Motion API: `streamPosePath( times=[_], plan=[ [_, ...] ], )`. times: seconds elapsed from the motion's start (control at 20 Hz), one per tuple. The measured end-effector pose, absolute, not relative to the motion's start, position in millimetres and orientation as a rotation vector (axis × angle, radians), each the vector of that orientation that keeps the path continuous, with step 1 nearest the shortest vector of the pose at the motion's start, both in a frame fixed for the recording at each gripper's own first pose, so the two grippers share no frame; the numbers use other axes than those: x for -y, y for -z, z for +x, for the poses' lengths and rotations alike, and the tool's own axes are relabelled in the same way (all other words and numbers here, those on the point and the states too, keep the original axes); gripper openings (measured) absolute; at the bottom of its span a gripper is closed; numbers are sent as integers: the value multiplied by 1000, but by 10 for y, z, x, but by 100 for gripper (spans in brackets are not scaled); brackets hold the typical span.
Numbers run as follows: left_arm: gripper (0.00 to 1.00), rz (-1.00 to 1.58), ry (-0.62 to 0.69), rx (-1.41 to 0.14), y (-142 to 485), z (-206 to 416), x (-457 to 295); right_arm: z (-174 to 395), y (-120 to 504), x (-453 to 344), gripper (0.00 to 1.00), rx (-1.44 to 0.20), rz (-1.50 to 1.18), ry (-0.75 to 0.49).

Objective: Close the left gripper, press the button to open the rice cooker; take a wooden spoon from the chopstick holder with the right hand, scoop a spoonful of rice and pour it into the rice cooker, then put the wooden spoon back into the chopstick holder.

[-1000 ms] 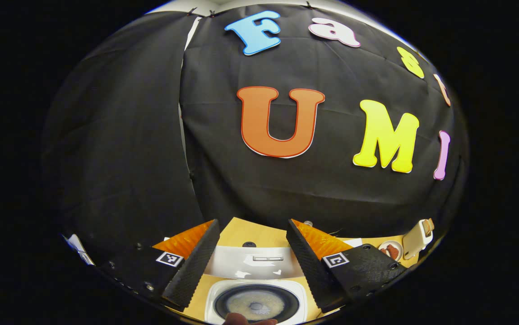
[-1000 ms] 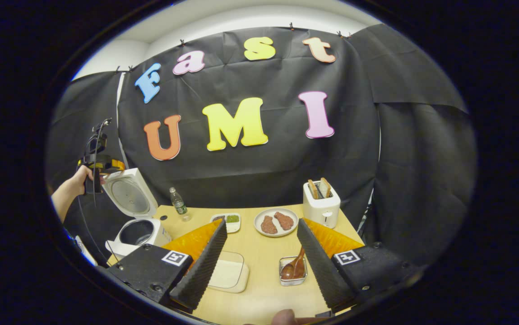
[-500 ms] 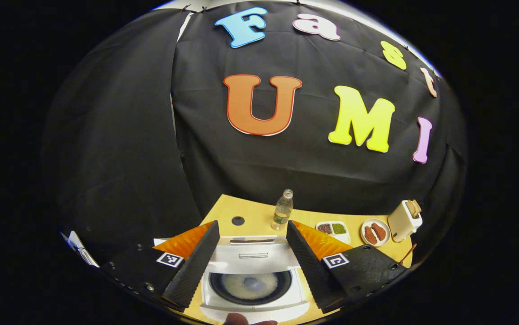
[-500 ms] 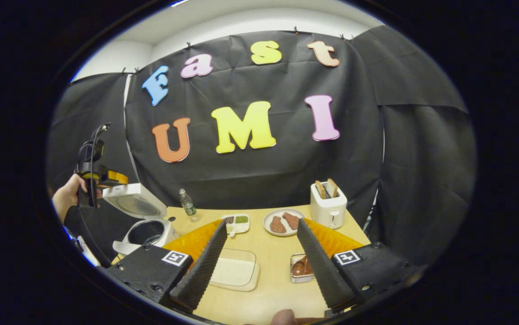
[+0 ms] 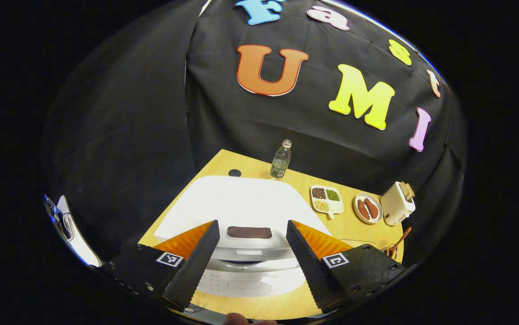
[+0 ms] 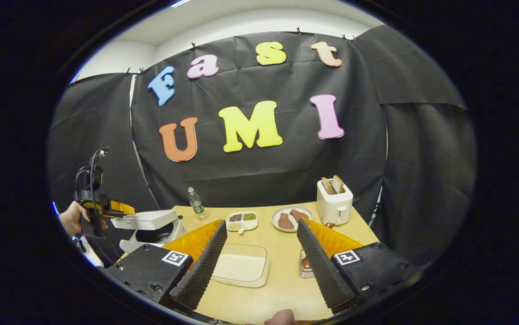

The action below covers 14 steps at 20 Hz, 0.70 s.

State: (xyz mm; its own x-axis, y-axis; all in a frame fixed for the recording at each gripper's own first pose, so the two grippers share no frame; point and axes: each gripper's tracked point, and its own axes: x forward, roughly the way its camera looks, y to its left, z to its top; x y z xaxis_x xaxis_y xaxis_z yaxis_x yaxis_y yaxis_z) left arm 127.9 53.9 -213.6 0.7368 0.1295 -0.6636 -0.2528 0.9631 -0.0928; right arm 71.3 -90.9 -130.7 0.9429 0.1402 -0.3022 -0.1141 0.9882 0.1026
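In the left gripper view, the left gripper (image 5: 249, 259) stands with its two fingers wide apart and holds nothing. Directly under and ahead of it is the white, box-shaped plastic rice cooker (image 5: 246, 212). Its broad flat lid (image 5: 241, 205) is nearly level and is seen from above, with the dark rectangular latch button (image 5: 249, 232) lying between the two fingers, just in front of them. The long side of the lid runs across the view, from one finger to the other. I judge that the lid is almost down on the body.

In the right gripper view, the right gripper (image 6: 259, 262) is also open and empty, above the light wooden table (image 6: 282, 289). The same rice cooker (image 6: 151, 225) is far to the left, with the left gripper (image 6: 106, 210) touching the near edge of its lid; a dark gap is visible under the lid there, so it is not fully shut. The small clear square chopstick holder (image 6: 305, 265) with the brown wooden spoon (image 6: 306, 267) sits just beside the inner side of the right finger, partly hidden by it. The shallow pale tray of white rice (image 6: 241, 268) lies near the left finger. The right gripper is therefore the nearer one to the spoon, which is ahead and slightly to the right.
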Motion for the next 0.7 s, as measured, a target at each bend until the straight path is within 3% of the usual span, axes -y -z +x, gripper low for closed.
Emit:
streamPosePath(
  times=[0.7],
  plan=[
    [97, -212, -254, -813, 2891, 944, -433, 746, 1331, 615, 100, -344, 151, -192]
  ],
)
